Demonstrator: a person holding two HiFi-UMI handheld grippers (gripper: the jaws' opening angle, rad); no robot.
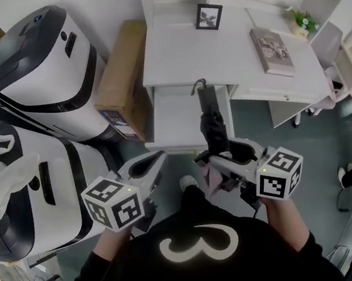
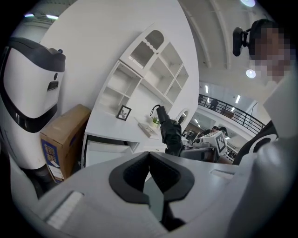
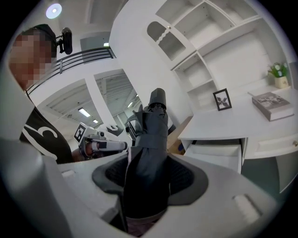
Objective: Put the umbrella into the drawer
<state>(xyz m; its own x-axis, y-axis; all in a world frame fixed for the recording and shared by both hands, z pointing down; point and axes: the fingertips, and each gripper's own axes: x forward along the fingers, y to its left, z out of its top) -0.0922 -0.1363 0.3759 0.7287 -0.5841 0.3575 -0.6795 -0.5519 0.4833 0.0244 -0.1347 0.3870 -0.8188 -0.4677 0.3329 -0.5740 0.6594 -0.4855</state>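
A folded black umbrella (image 1: pixel 214 127) stands in my right gripper (image 1: pixel 222 156), which is shut on its lower body; its handle end with a strap points toward the desk. In the right gripper view the umbrella (image 3: pixel 151 148) fills the gap between the dark pads (image 3: pixel 188 179). The white drawer (image 1: pixel 179 118) under the desk top is pulled open just beyond the umbrella's tip, and its inside shows nothing. My left gripper (image 1: pixel 155 163) hovers left of the umbrella, level with the right one. Its pads (image 2: pixel 135 169) meet at the tips with nothing between them. The left gripper view shows the umbrella (image 2: pixel 170 132) and the drawer (image 2: pixel 109 151).
A white desk (image 1: pixel 228 51) carries a photo frame (image 1: pixel 208 16), a book (image 1: pixel 272 50) and a small plant (image 1: pixel 302 21), with shelves behind. A cardboard box (image 1: pixel 122 79) leans left of the desk. Two large white-and-black machines (image 1: pixel 42 64) fill the left side.
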